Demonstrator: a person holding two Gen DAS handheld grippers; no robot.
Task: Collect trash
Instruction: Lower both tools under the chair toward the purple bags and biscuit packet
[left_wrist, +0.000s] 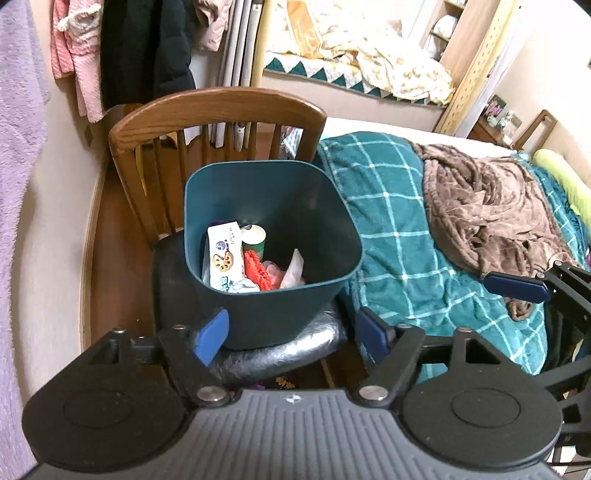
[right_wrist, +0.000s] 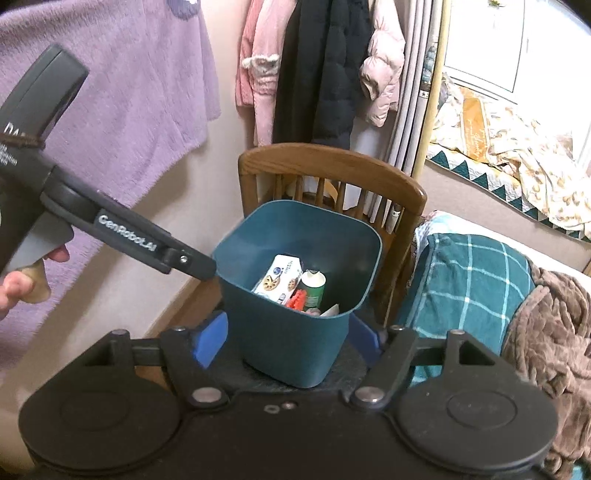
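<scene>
A dark teal trash bin (left_wrist: 325, 225) stands on the black seat of a wooden chair (left_wrist: 218, 107). Inside lie a white snack packet (left_wrist: 221, 256), a green can (left_wrist: 255, 238), a red piece (left_wrist: 255, 271) and crumpled tissue (left_wrist: 293, 273). My left gripper (left_wrist: 293, 334) is open and empty, just in front of the bin's base. My right gripper (right_wrist: 290, 338) is open, its blue pads (right_wrist: 210, 343) on either side of the bin (right_wrist: 295, 332), not closed on it. The left gripper's body (right_wrist: 122, 230) shows at the left of the right wrist view.
A bed with a teal checked blanket (left_wrist: 399, 236) and a brown throw (left_wrist: 487, 206) lies right of the chair. Clothes (right_wrist: 325, 74) hang on the wall behind. A purple towel (right_wrist: 129, 81) hangs at left. The right gripper's finger (left_wrist: 517, 284) shows over the bed.
</scene>
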